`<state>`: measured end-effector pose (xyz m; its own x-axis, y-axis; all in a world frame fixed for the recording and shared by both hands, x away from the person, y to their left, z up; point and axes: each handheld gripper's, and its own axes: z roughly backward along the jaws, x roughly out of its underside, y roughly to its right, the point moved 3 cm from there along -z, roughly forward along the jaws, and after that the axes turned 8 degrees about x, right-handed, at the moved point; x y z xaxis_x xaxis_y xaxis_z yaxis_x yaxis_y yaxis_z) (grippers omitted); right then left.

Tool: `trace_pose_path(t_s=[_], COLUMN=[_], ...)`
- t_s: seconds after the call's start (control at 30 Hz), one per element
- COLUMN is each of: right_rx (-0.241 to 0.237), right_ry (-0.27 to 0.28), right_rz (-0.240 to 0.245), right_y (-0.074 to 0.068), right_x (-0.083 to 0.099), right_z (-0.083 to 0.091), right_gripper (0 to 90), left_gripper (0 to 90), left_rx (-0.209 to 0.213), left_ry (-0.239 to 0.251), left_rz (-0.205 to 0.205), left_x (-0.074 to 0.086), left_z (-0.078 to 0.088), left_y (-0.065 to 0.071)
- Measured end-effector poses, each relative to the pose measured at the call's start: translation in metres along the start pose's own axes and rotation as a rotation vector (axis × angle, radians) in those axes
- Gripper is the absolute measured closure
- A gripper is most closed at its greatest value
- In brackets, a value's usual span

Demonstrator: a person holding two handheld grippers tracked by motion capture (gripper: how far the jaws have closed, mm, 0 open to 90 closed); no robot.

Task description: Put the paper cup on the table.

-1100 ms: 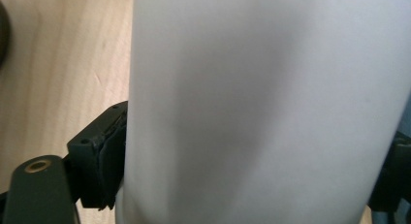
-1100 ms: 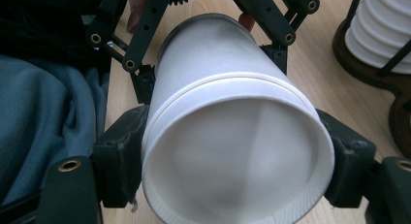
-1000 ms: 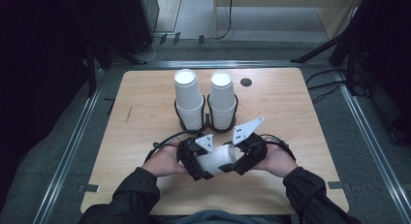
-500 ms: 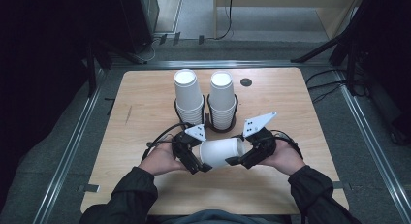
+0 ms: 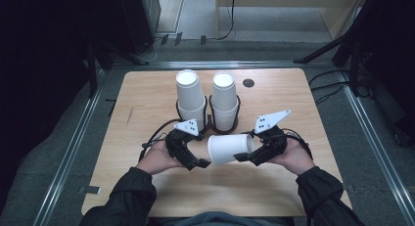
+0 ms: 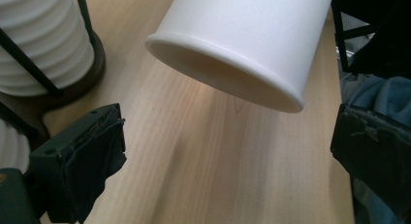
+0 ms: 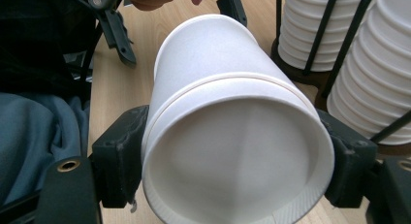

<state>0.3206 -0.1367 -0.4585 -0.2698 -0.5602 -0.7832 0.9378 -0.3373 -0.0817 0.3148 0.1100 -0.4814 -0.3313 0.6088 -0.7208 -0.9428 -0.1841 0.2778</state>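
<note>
- The cup (image 5: 230, 148) lies on its side above the desk (image 5: 147, 94), clamped at its base end by the right tool (image 5: 248, 156).
- Its open mouth points at the left tool (image 5: 198, 163), just beside, jaws wide apart and empty; they have just been opening.
- Two holders (image 5: 222, 128) behind carry cup stacks (image 5: 191, 96).

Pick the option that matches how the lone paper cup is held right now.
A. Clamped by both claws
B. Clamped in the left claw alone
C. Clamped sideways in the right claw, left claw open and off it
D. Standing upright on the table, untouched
C: the right claw clamps the cup on its side, while the left claw stands open with the cup's rim beyond its pads.
</note>
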Motion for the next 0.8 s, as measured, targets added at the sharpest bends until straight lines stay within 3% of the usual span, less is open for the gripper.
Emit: trace_pose_path(t_s=[0.33, 0.43, 0.7, 0.8], right_rx=[-0.027, -0.048, -0.085, -0.102], right_ry=[0.071, 0.096, 0.125, 0.135], right_rz=[-0.024, -0.027, -0.02, -0.03], right_y=[0.0, -0.002, -0.01, -0.012], right_x=[-0.004, -0.007, -0.015, -0.017], right_z=[0.007, 0.008, 0.004, 0.002], right_gripper=[23.6, 23.7, 23.7, 23.7], left_gripper=[0.0, 0.0, 0.0, 0.0], left_rx=[0.036, 0.086, 0.11, 0.153], left_ry=[0.061, 0.075, 0.117, 0.157], left_rz=[-0.016, -0.021, -0.03, -0.021], left_x=[-0.001, -0.003, -0.009, -0.011], left_z=[-0.006, -0.01, -0.017, -0.018], left_y=[0.002, 0.005, 0.006, 0.008])
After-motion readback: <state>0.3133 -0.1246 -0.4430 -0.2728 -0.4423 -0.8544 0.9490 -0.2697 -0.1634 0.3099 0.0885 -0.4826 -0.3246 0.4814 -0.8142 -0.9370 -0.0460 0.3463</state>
